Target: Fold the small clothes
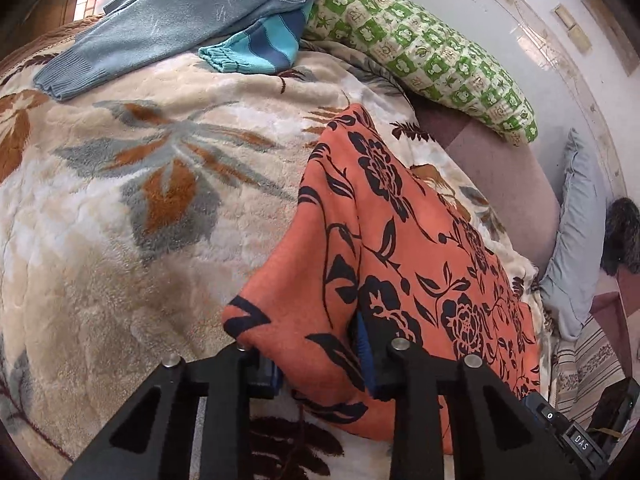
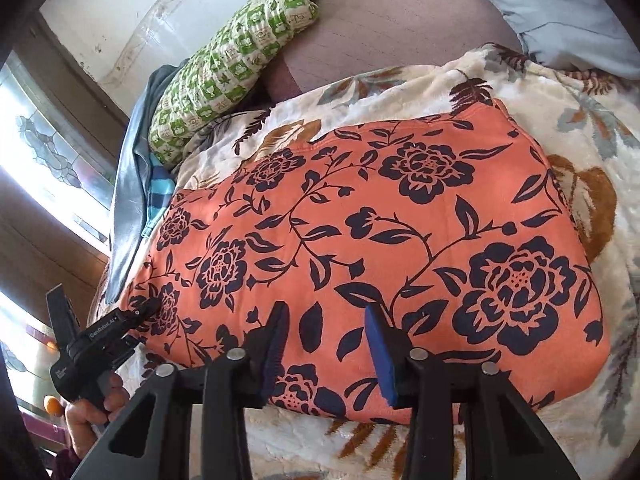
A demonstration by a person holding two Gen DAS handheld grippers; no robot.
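The left gripper [image 2: 150,307] is showing the word "GenRoboLAI" on its black body, and a small tag by it reads "DAS". It is pinching the orange flowered cloth [image 2: 372,248], which is lying on the fluffy leaf blanket [image 1: 120,200]. The right gripper [image 2: 326,344] is sitting with its jaws apart over the cloth's near edge.

Matt orange cloth garment [image 2: 360,240] lies on a plush, fuzzy blanket [image 1: 120,200]; beside it, a quilted cotton pillow [image 1: 432,56].

Bed w/ floral blanket [image 1: 120,216]: orange garment [image 2: 360,240], grey-blue sweater [image 1: 168,20] on it.
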